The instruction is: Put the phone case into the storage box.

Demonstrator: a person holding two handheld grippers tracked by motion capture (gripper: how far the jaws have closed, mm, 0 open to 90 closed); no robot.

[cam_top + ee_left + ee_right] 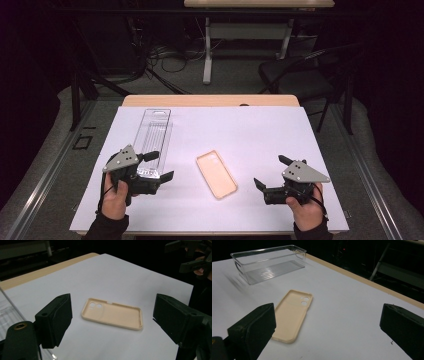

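A table [210, 100] carries a white sheet [250, 135] that covers most of its top. On the sheet's left part lies a long clear plastic bin [154, 140], open side up. Near the middle of the sheet a beige phone case [216, 174] lies flat with its hollow side up, well apart from the bin. The left gripper [162, 165] sits just beside the bin's near end, its jaws wide apart and holding nothing. The right gripper [270, 172] hovers to the right of the case, jaws also spread, holding nothing.
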